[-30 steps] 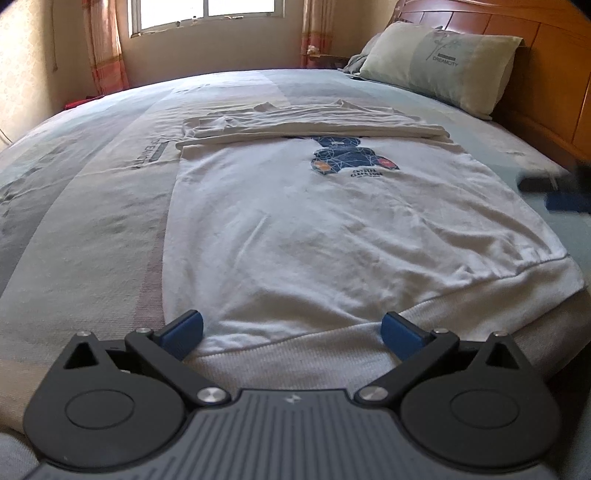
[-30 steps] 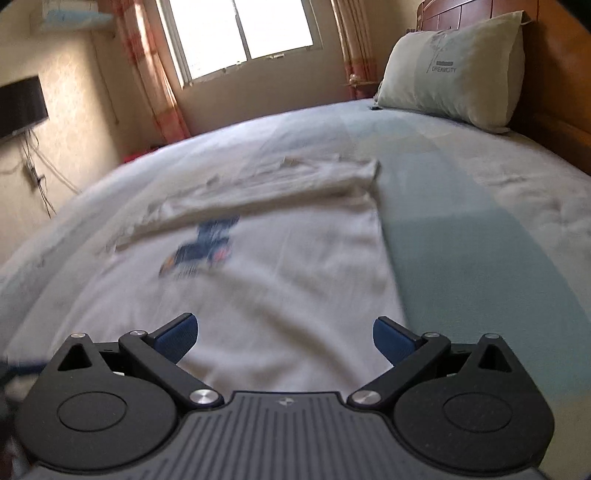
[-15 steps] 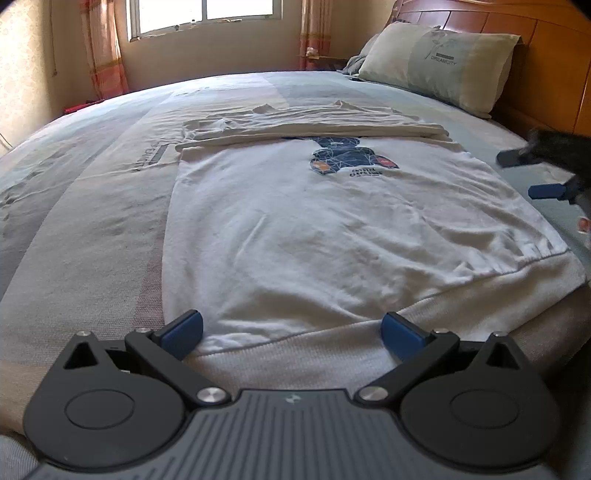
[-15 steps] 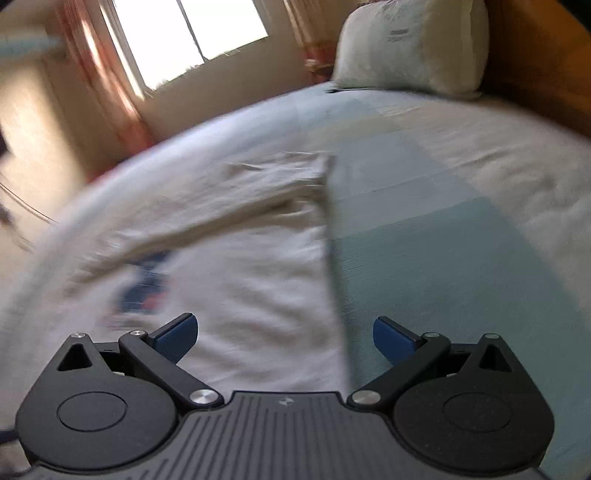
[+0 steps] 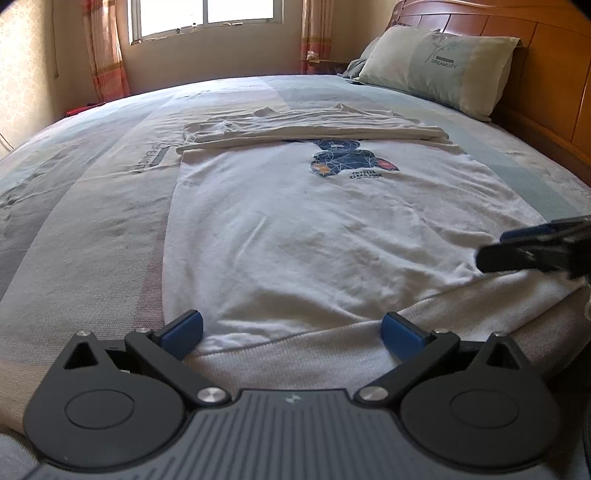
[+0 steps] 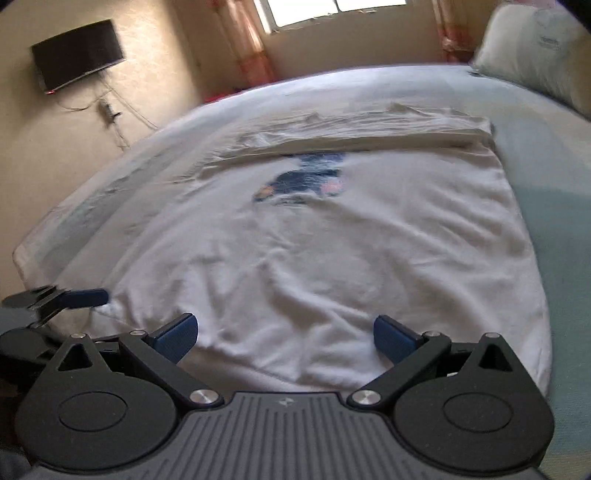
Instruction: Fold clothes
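A white sweatshirt (image 5: 314, 229) with a dark blue bear print (image 5: 347, 162) lies flat on the bed, its sleeves folded across the top (image 5: 314, 129). My left gripper (image 5: 291, 332) is open, low over the ribbed hem at the near left corner, with nothing between its fingers. My right gripper (image 6: 284, 334) is open too, just above the hem on the right side of the sweatshirt (image 6: 332, 240). The right gripper also shows as a blurred dark shape at the right edge of the left wrist view (image 5: 535, 247). The left gripper's fingertip (image 6: 85, 297) shows at the left in the right wrist view.
The bed (image 5: 92, 192) has a striped grey and blue cover. A pale pillow (image 5: 436, 66) leans on the wooden headboard (image 5: 546, 55) at the back right. A window (image 5: 203, 14) with curtains is behind. A dark screen (image 6: 77, 55) hangs on the left wall.
My right gripper has swung left and come down to the hem on the sweatshirt's right side. The left gripper has stayed still at the near left corner. Both remain open.
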`<act>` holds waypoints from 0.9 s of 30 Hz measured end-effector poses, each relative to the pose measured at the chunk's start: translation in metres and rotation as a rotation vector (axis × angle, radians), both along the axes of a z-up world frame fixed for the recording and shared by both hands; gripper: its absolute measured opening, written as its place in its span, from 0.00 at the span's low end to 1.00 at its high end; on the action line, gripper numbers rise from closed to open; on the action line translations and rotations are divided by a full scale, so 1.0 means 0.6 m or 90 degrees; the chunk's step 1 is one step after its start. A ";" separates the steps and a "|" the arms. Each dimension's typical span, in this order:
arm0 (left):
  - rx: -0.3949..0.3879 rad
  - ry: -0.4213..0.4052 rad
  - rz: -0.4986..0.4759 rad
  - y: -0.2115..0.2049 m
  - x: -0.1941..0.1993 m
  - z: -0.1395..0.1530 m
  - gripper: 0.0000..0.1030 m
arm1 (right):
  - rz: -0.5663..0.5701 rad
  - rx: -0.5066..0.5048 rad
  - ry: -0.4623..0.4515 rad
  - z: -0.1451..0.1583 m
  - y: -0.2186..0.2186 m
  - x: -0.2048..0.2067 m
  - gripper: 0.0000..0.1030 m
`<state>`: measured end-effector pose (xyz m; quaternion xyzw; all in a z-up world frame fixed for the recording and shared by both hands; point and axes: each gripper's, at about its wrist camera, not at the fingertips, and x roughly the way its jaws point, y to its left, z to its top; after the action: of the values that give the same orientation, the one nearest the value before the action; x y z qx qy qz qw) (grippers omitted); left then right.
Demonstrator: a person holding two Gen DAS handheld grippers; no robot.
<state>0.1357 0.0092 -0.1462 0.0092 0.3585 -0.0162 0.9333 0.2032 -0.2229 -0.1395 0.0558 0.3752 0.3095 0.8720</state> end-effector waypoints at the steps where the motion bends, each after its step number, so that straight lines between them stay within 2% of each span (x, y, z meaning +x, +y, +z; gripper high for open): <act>1: -0.001 0.000 0.000 0.000 0.000 0.000 1.00 | 0.024 0.030 0.009 0.001 -0.001 -0.005 1.00; 2: -0.001 0.001 0.000 0.001 0.000 0.000 1.00 | 0.039 0.050 0.012 0.003 -0.002 -0.009 1.00; 4: -0.002 0.001 0.002 0.000 0.000 0.002 1.00 | 0.017 0.039 -0.016 0.011 -0.006 -0.019 1.00; 7: -0.005 0.002 0.005 0.000 -0.001 0.007 1.00 | -0.048 0.038 -0.035 0.019 -0.027 -0.016 1.00; 9: -0.011 -0.001 0.010 0.001 -0.001 0.013 1.00 | -0.103 0.032 -0.006 0.010 -0.042 0.001 1.00; 11: -0.014 -0.028 0.007 0.002 0.000 0.027 1.00 | -0.132 0.034 0.034 -0.006 -0.053 0.010 1.00; 14: -0.001 -0.055 -0.008 -0.003 0.011 0.046 1.00 | -0.133 0.041 0.025 -0.008 -0.051 0.002 1.00; 17: 0.009 -0.044 -0.015 -0.011 0.034 0.039 1.00 | -0.136 0.028 0.007 -0.011 -0.047 -0.011 1.00; 20: -0.002 -0.007 -0.012 -0.013 0.050 0.012 1.00 | -0.128 -0.017 -0.020 -0.014 -0.031 -0.021 1.00; 23: -0.030 -0.035 0.000 0.000 0.031 -0.004 1.00 | -0.108 -0.075 -0.053 -0.017 -0.013 -0.030 1.00; 25: -0.010 -0.036 -0.023 -0.001 0.022 0.004 0.99 | -0.096 -0.110 -0.064 -0.017 -0.003 -0.032 1.00; 27: 0.017 -0.040 -0.053 -0.006 0.011 0.013 0.99 | -0.102 -0.112 -0.058 -0.011 -0.005 -0.029 1.00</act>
<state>0.1424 0.0057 -0.1382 0.0369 0.3284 -0.0501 0.9425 0.1858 -0.2256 -0.1464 -0.0054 0.3551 0.2071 0.9116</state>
